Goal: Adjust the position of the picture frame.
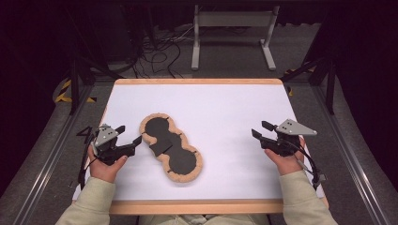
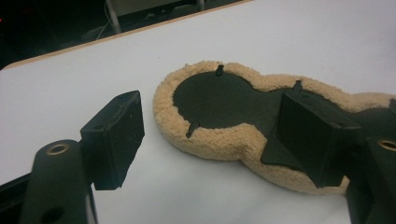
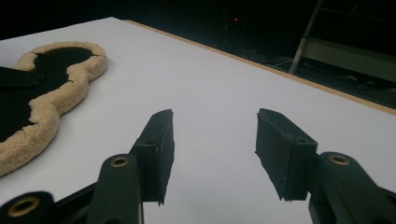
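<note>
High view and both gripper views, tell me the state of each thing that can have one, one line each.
Fleece pad: flat on the table, black side up, not held.
Black strap: lying across the pad's narrow middle.
Left gripper: open, beside the pad's end, nothing gripped.
Right gripper: open, apart from the pad.

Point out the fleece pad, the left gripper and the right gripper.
fleece pad [image 1: 163, 119]: high view, tan rim at its far end.
left gripper [image 1: 127, 135]: high view, between its fingertips.
right gripper [image 1: 262, 129]: high view, between its fingertips.
</note>
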`<state>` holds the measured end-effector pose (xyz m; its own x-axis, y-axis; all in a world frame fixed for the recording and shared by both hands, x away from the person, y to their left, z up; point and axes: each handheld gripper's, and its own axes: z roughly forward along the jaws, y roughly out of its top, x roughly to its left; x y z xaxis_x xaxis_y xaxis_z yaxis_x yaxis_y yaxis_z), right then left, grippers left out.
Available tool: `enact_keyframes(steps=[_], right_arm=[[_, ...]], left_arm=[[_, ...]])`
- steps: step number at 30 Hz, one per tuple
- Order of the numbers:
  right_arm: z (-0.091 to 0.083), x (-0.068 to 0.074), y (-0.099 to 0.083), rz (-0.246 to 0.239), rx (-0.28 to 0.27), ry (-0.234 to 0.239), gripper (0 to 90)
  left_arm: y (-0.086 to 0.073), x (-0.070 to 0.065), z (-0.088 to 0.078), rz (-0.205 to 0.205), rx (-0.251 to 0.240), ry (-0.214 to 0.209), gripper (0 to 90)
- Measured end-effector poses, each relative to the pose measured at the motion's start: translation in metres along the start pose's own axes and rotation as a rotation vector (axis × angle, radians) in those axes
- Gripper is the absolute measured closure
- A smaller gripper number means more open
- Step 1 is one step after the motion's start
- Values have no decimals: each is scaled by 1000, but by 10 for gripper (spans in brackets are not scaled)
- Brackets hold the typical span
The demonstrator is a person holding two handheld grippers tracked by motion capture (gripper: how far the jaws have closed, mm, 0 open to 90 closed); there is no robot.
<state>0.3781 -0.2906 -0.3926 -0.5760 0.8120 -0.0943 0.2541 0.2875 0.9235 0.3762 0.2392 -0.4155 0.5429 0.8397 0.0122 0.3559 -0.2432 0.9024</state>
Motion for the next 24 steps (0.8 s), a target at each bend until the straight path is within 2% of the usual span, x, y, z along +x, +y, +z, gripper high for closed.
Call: enact_keyframes(steps=[4, 18, 24], right_arm=[[2, 2, 0, 5, 9, 22, 482], [2, 6, 6, 7, 11, 35, 439], [4, 12, 10, 6, 34, 93, 452]], left_arm=[[3, 0, -4, -1, -17, -10, 243], [3, -1, -5, -10, -27, -32, 243], [3, -1, -4, -13, -25, -32, 242]])
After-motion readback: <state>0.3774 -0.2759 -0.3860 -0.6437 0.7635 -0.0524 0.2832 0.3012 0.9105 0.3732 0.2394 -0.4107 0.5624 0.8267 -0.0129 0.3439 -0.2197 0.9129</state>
